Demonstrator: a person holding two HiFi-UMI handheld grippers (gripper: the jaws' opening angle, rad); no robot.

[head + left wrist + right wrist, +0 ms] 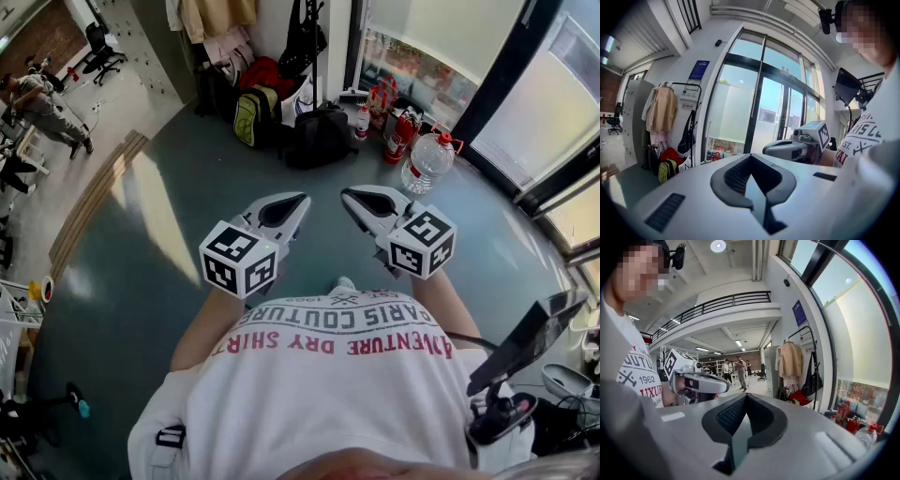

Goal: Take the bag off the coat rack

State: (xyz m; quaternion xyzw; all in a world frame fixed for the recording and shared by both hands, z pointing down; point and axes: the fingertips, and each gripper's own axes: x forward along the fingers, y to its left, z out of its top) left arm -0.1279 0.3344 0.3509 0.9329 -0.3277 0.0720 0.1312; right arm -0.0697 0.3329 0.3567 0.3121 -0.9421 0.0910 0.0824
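bag (302, 37), black, hangs on the coat rack (696, 86) beside the window (733, 117), well apart from both grippers; the head view cuts off its top and the rack's upper bar. a tan coat (661, 110) hangs next to it. backpacks (314, 136) on the floor (169, 281) hide the rack's foot. the left gripper (298, 199) and right gripper (349, 194) each have jaws pressed together, nothing between.

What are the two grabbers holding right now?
Nothing. The left gripper and the right gripper are both shut and empty; the black bag hangs untouched on the coat rack.
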